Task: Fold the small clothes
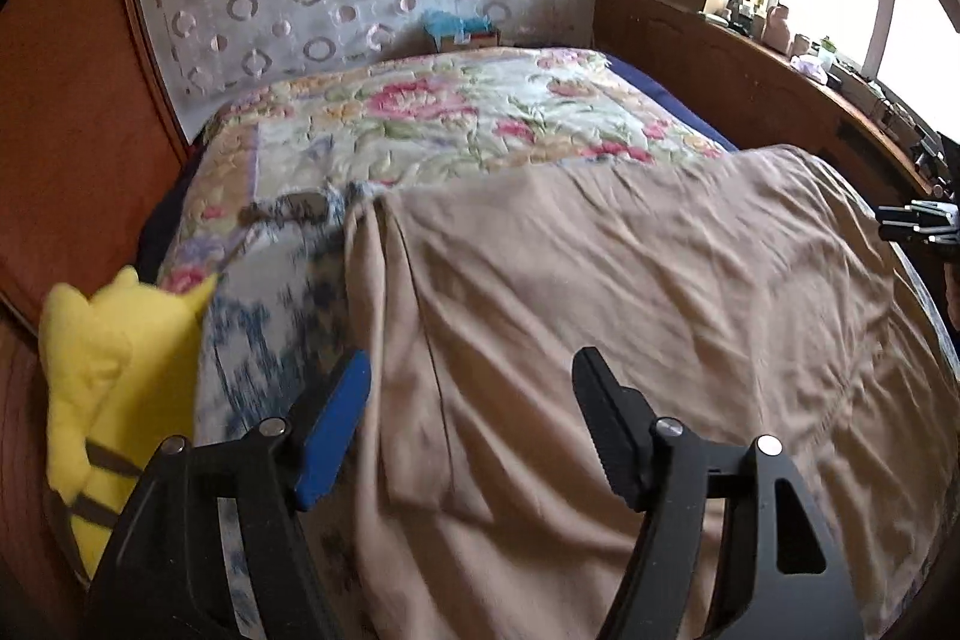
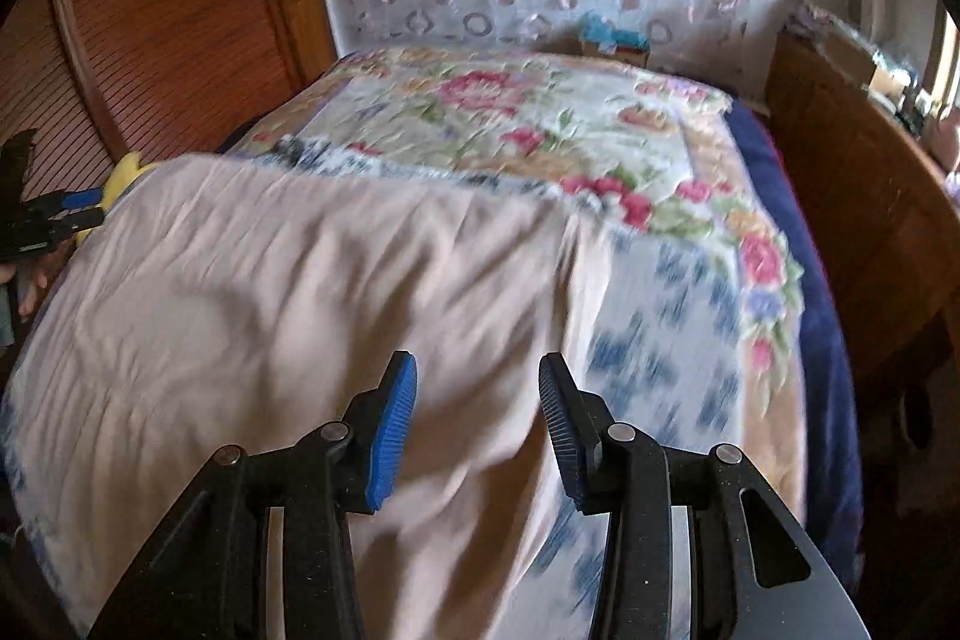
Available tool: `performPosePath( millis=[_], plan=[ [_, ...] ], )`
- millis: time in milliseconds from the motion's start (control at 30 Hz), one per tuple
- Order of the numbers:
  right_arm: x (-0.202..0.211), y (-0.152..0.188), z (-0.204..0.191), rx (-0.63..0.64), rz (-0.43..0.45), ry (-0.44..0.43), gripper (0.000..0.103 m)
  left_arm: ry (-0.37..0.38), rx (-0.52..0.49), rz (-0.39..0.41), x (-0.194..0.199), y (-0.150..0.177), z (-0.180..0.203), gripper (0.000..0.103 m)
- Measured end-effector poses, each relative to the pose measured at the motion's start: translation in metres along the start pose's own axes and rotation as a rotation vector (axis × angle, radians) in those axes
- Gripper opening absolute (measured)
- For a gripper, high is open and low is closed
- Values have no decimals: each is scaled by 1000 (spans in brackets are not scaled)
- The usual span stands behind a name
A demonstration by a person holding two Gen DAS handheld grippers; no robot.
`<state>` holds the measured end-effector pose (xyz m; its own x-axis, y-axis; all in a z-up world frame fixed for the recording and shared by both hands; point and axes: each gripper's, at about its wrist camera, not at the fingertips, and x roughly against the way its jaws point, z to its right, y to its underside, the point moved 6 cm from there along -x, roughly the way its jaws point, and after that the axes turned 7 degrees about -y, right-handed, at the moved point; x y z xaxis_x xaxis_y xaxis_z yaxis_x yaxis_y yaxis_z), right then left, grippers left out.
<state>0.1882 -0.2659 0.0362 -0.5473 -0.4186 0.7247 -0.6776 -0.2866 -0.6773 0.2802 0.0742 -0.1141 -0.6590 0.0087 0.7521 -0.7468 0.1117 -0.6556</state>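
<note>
Hovering with jaws apart and empty, left tool (image 1: 471,424) and right tool (image 2: 477,424) risk bunching the wrinkled beige cotton garment (image 1: 600,292) unevenly.

The left hand-held gripper (image 1: 471,427) has a black frame of angular arms joined by round silver pivot screws. One finger carries a blue ribbed pad (image 1: 333,436); the other pad looks black and toothed. The right hand-held gripper (image 2: 477,424) is built alike, with black linkages, silver screws, a triangular cut-out in the outer arm and blue ribbed pads (image 2: 393,436) on both fingers.
</note>
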Motion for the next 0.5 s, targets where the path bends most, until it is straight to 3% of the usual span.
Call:
performPosePath(
  millis=[233,500],
  plan=[
    [15,27,-3,-12,-59,-20,44,-11,27,-37,0,23,2,71],
    [18,12,10,-18,-26,-23,44,22,66,-42,3,31,7,71]
  ],
)
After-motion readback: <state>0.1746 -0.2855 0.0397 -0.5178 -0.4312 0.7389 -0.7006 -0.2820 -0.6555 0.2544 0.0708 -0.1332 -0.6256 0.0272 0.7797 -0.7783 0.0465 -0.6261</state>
